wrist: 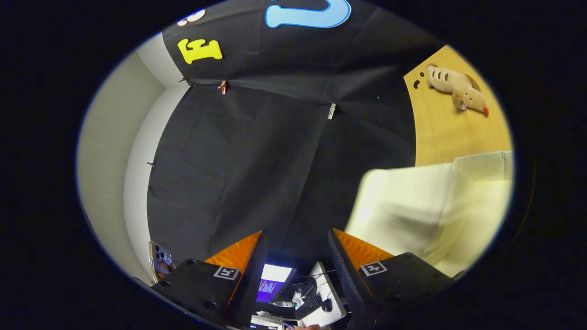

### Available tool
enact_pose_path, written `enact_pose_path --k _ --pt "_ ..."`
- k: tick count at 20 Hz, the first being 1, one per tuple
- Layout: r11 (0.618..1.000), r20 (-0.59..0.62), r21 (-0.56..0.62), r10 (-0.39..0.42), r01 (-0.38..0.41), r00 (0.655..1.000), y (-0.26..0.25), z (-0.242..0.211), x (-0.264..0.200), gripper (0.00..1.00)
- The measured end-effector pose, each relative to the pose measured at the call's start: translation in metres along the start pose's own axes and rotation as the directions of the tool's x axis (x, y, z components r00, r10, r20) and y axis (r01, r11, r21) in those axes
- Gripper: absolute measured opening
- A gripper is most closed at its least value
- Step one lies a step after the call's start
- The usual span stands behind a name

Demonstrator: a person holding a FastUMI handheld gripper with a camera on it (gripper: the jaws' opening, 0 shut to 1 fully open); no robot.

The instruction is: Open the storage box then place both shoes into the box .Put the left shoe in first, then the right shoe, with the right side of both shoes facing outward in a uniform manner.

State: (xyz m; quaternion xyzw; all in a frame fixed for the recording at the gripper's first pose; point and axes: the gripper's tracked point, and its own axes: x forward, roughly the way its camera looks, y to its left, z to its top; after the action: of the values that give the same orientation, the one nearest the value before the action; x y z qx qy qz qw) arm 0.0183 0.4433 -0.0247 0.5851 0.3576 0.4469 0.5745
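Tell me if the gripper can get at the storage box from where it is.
Probably not directly. The gripper is open and empty, aimed at the black cloth wall. The pale storage box sits off beside one finger, not between or ahead of them, so it would need turning first.

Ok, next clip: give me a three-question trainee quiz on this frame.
1. True or false: the gripper is shut on a shoe.
2. What lies on the wooden board? A) a plush toy B) a shoe C) a bottle
3. Fill in: between the open fingers, further off, a lit ____ glows beside a keyboard.

Key: 1 false, the fingers are apart and hold nothing; 2 A, the plush toy; 3 screen.
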Motion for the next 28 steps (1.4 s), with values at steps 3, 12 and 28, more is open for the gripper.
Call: enact_pose_path --k 3,12,28 --pt "1.000 0.024 -0.020 -0.006 0.006 1.000 0.000 0.002 -0.021 0.84" --pt "0.930 0.198 -0.244 -0.230 0.275 0.953 -0.037 0.027 -0.137 0.89" --pt "0.475 0.407 -0.140 -0.772 0.869 0.488 -0.199 0.042 -0.436 0.90"
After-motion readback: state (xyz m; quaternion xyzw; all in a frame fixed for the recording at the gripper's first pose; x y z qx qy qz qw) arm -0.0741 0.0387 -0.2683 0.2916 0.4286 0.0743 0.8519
